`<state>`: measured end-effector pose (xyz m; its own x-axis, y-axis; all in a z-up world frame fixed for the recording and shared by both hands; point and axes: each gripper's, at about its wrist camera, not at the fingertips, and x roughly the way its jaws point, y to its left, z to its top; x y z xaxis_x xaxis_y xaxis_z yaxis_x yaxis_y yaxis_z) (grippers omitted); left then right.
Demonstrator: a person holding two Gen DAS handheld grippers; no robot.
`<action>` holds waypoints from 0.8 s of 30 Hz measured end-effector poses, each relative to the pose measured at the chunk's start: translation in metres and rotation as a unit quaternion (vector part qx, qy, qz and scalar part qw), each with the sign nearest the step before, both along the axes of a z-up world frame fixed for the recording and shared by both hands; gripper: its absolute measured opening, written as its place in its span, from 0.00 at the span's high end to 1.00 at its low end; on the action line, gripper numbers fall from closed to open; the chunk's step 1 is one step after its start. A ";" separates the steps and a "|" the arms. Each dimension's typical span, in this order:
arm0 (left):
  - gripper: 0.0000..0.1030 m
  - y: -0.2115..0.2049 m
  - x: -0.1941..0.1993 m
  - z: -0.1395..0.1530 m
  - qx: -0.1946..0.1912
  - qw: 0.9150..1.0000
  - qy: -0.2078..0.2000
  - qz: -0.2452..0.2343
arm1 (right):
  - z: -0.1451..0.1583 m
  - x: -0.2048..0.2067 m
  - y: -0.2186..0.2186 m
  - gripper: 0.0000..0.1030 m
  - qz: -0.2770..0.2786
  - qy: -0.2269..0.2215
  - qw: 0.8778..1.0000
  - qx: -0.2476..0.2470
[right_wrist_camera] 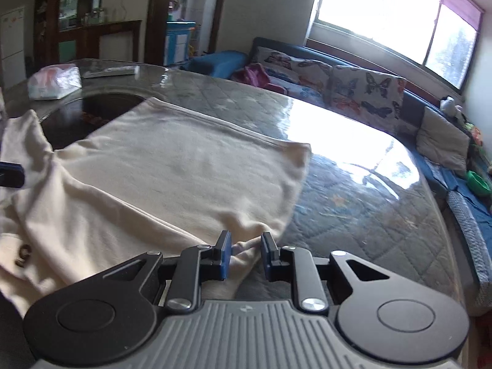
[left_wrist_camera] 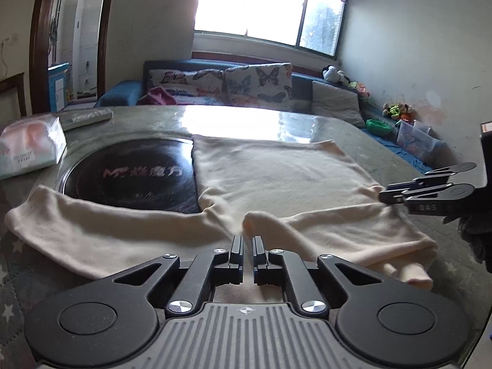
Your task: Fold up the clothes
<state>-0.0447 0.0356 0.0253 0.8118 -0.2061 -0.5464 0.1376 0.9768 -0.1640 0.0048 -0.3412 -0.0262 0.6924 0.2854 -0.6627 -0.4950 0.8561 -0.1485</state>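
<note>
Cream sweater lay spread on the glass-topped table, body flat toward the window, both sleeves run out sideways along the near edge, part of it over the black round cooktop. Left gripper sat at the collar w/ jaws closed right down; a pinch of the neck edge rose just ahead of the tips, but whether it was truly clamped I couldn't tell. Right gripper had narrow jaws w/ a bunched fold of cloth between the blue pads, at the shoulder by the right sleeve — looked like a hold.

Risks, IMO: left pinch was thin, so a lift could've pulled the collar free & dropped one side. Uneven pull btwn the two hands would've skewed the fold. Glass looked slick, so the whole garment might've slid toward the tissue pack rather than folding over.
</note>
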 end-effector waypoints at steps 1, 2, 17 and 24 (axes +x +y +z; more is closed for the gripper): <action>0.94 0.001 0.000 -0.001 -0.002 1.000 0.003 0.000 | -0.001 0.001 -0.004 0.82 -0.006 0.000 1.000 0.001; 0.94 0.001 -0.001 -0.001 -0.004 1.000 0.002 -0.004 | 0.000 0.000 -0.007 0.82 -0.009 -0.001 1.000 0.001; 0.98 -0.013 -0.001 -0.005 0.017 1.000 0.006 -0.004 | -0.003 -0.007 0.005 0.81 0.031 0.000 1.000 0.007; 0.97 -0.006 -0.004 -0.005 0.013 1.000 0.013 -0.003 | -0.001 -0.008 -0.002 0.77 0.019 0.000 1.000 0.013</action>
